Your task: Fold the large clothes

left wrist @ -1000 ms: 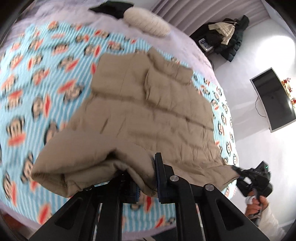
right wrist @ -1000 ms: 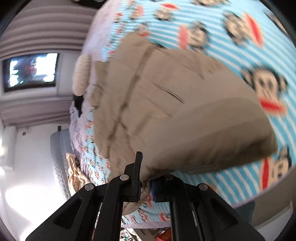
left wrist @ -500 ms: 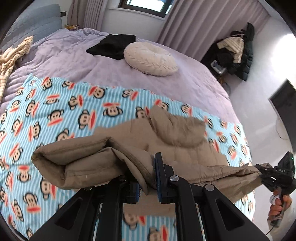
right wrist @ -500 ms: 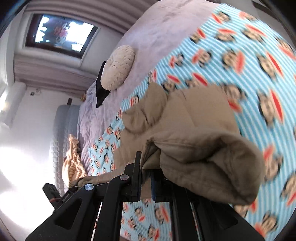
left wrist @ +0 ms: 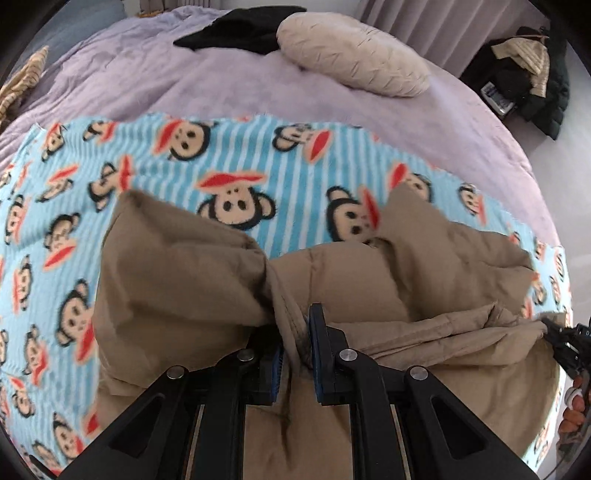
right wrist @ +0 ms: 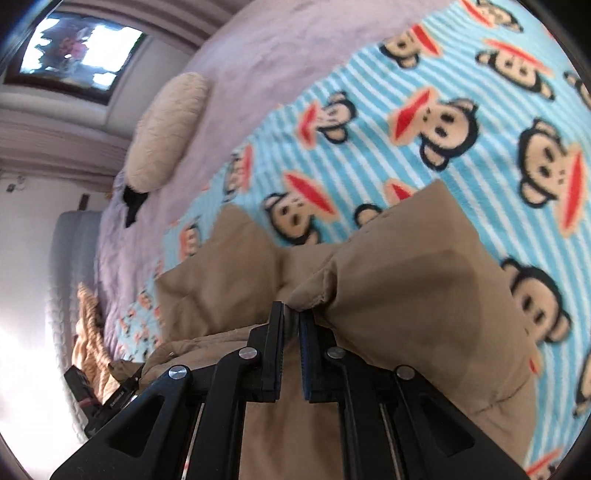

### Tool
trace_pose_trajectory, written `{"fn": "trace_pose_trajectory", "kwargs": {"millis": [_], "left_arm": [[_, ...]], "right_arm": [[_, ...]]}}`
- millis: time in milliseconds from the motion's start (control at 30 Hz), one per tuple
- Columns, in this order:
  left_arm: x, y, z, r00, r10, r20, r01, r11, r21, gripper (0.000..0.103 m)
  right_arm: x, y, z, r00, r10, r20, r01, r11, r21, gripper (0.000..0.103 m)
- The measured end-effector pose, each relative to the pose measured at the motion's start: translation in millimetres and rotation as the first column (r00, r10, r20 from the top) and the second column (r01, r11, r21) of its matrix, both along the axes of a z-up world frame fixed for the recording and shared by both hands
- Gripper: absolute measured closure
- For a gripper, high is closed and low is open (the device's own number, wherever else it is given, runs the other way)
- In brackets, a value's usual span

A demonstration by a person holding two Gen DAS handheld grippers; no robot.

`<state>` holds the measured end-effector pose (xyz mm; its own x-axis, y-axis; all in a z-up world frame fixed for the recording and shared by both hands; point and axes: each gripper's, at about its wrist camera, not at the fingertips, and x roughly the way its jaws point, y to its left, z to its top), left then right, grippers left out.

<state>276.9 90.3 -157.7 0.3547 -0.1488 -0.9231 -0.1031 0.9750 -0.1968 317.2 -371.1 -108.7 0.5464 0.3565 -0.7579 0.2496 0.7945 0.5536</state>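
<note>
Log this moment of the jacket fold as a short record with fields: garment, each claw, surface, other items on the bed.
garment: tan padded jacket, bunched, partly lifted
left claw: shut on a pinch of jacket fabric
right claw: shut on another fold of the jacket
surface: monkey-print blanket over a lilac bedspread
other items: cream round cushion, black garment behind it

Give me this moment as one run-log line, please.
left gripper: shut on tan jacket | right gripper: shut on tan jacket | jacket over monkey blanket
</note>
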Motion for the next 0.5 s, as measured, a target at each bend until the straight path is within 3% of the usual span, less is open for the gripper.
{"fn": "trace_pose_trajectory", "kwargs": {"millis": [67, 167, 200, 233, 267, 300, 333, 400, 433, 467, 500], "left_arm": [[4, -1, -7, 1.000, 0.006, -0.002, -0.006, 1.000, 0.002, 0.088], [-2, -2, 11, 0.999, -0.031, 0.024, 0.031, 0.999, 0.026, 0.082], [-10, -1, 24, 0.997, -0.046, 0.061, 0.043, 0.997, 0.057, 0.065], [-17, 1, 37, 0.994, -0.053, 0.098, 0.044, 0.994, 0.096, 0.029], [-26, 3, 52, 0.988, -0.053, 0.147, 0.032, 0.989, 0.145, 0.013], [-34, 5, 67, 0.978, -0.054, 0.201, 0.019, 0.985, 0.173, 0.008], [-41, 6, 79, 0.969, -0.076, 0.233, 0.035, 0.984, 0.174, 0.008], [-44, 4, 86, 0.971, -0.103, 0.216, 0.075, 0.988, 0.134, 0.008], [-45, -1, 82, 0.973, -0.125, 0.193, 0.110, 0.990, 0.088, 0.015], [-46, -6, 76, 0.973, -0.155, 0.170, 0.148, 0.988, 0.051, 0.022], [-46, -16, 64, 0.972, -0.195, 0.134, 0.192, 0.981, 0.038, 0.035]], "right_arm": [[10, -1, -15, 1.000, -0.018, -0.016, 0.018, 1.000, 0.004, 0.095], [11, 0, -17, 0.999, -0.027, -0.027, 0.027, 1.000, 0.002, 0.094], [9, 3, -11, 0.999, -0.016, -0.030, 0.015, 1.000, -0.021, 0.092], [5, 7, 0, 1.000, 0.008, -0.024, -0.009, 0.998, -0.054, 0.082], [2, 10, 8, 1.000, 0.027, -0.013, -0.028, 0.997, -0.078, 0.064], [-6, 16, 24, 0.998, 0.061, 0.017, -0.058, 0.990, -0.129, 0.055], [-13, 21, 35, 0.995, 0.085, 0.043, -0.077, 0.984, -0.162, 0.047], [-26, 34, 50, 0.985, 0.160, 0.070, -0.142, 0.968, -0.208, 0.047], [-30, 39, 51, 0.981, 0.182, 0.070, -0.163, 0.963, -0.216, 0.056], [-34, 45, 50, 0.975, 0.210, 0.067, -0.190, 0.956, -0.224, 0.072], [-38, 53, 43, 0.968, 0.245, 0.049, -0.227, 0.943, -0.242, 0.078]]}}
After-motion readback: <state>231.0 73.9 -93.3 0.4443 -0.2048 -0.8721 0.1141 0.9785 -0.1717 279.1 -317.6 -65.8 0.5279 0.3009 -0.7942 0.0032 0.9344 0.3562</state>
